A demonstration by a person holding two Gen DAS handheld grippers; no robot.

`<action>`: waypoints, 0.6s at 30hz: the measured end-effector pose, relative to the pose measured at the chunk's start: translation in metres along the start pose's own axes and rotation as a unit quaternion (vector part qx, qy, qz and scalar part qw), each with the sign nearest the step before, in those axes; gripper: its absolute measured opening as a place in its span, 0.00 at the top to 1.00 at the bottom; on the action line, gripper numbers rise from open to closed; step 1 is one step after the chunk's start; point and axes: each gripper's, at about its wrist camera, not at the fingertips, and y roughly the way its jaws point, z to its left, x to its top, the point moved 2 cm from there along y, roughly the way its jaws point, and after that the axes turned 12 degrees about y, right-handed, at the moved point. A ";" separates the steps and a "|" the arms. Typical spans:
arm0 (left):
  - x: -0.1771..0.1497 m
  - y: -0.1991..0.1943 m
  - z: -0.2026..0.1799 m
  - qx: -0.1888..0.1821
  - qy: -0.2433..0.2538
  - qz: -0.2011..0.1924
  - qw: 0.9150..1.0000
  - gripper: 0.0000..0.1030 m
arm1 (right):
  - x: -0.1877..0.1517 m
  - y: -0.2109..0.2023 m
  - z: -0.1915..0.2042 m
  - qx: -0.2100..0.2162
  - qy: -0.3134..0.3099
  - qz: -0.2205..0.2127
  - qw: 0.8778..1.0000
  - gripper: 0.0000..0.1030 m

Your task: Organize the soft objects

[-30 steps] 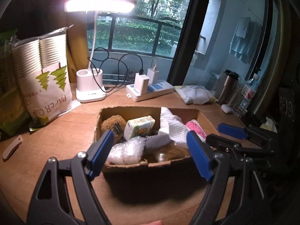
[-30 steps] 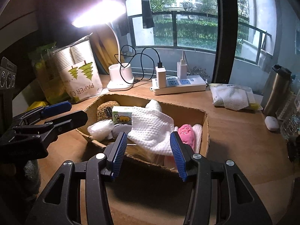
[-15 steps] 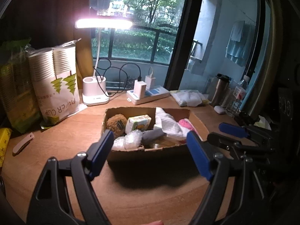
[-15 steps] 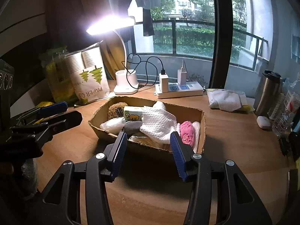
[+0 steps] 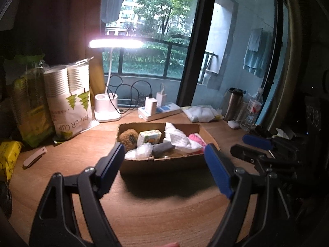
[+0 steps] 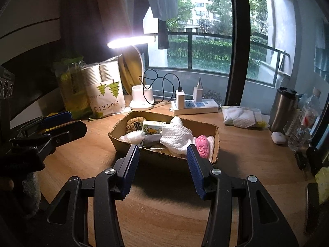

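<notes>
Both claws released and empty. Left gripper [image 5: 164, 160] spread wide, nothing between the jaws; right gripper [image 6: 162, 160] parted at a narrower gap, likewise holding nothing. Neither in contact with any item.

Pulled back and raised from the cardboard box [image 5: 164, 161] compared with a second ago: then filling the lower half of each wrist view with its near wall just past the fingertips, now smaller and clear of both sets of pads, with a strip of bare wooden desk [image 5: 160, 216] showing in between. No change in jaw spacing across the three moments. Contents of the box unchanged in position.

Box located at 12 o'clock of both grippers, at mid-desk. Inside, by size: white textured cloth [image 6: 176, 136] draped at centre-right; brown plush ball [image 5: 129, 136] in the far-left corner at 10 o'clock; tissue pack [image 5: 149, 136] just beside it; bubble wrap wad [image 5: 141, 151] at the near-left wall; grey sponge [image 5: 163, 149] touching it; pink item [image 6: 202, 144] at the right end, 2 o'clock.

Judgement: all visible soft objects already gathered in the box, none seen loose within reach; joint withdrawal consistent with the task being at or near completion. Folded white cloth pack [image 6: 242, 114] at 1 o'clock behind the box left outside; unclear whether part of the task.

Desk lamp [image 5: 107, 107], paper cup bag [image 5: 70, 103], power strip [image 6: 195, 105] undisturbed.
</notes>
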 end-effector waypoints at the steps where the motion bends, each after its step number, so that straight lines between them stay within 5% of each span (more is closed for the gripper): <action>1: 0.001 -0.003 0.000 0.000 0.001 -0.003 1.000 0.21 | 0.000 -0.004 0.002 -0.001 -0.002 -0.004 1.000 0.50; 12: 0.016 -0.042 -0.005 0.009 0.014 -0.041 0.999 0.20 | 0.009 -0.044 0.014 -0.006 -0.012 -0.048 0.999 0.50; 18: 0.031 -0.067 -0.007 0.018 0.023 -0.070 0.997 0.10 | 0.020 -0.069 0.018 -0.010 -0.010 -0.080 0.997 0.37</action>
